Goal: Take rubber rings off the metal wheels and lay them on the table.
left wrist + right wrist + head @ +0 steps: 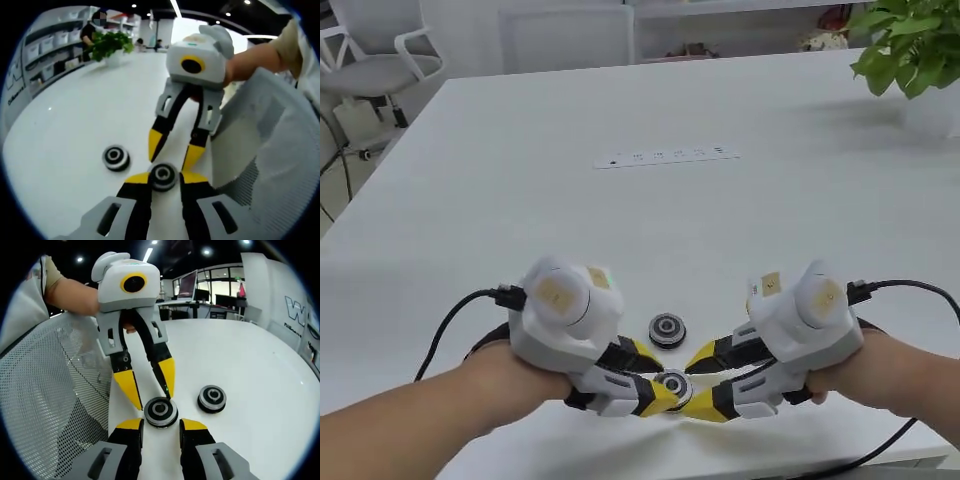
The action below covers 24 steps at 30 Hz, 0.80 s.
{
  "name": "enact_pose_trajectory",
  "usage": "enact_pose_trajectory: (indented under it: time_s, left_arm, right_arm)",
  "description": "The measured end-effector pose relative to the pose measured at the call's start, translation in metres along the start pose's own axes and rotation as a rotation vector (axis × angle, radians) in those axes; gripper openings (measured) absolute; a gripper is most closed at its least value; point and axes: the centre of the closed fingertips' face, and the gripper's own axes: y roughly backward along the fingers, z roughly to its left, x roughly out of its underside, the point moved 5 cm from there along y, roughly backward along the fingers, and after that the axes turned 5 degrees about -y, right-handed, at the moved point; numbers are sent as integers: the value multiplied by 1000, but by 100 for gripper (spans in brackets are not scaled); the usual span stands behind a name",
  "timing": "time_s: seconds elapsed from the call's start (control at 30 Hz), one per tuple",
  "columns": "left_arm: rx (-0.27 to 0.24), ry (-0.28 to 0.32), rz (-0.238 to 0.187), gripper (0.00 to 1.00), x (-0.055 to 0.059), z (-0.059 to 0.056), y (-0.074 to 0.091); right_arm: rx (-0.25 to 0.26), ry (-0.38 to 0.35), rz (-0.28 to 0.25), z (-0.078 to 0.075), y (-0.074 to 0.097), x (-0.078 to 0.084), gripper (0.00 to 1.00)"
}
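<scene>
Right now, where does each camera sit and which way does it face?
Head view: on the headset, looking forward and down at the table; forearms, left hand-held gripper and right hand-held gripper show.
Left gripper view: on the left hand-held gripper, looking along its jaws at the right one; right arm shows.
Right gripper view: on the right hand-held gripper, facing the left one; left arm shows.
Shared: the wheel between the jaws, and a second wheel beside it.

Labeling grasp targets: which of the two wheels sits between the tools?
The wheel nearest the person, between the tips of the left tool and right tool; the other wheel lies alone beyond them.
</scene>
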Motion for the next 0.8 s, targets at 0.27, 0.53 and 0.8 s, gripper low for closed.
enact_pose_trajectory:
  time_s: [0.27,0.53,0.8]
  left_arm:
    - [-12,-19,12,18,2,0,-5]
    - [-40,-82,18,14,2,-1,-5]
    - [-55,-89,13,14,3,-1,-6]
  right_arm:
    - [-4,3,4,1,-1,1,26]
    - [-11,9,8,3,-4,1,26]
    - [-1,8,-2,1,-7,-1,27]
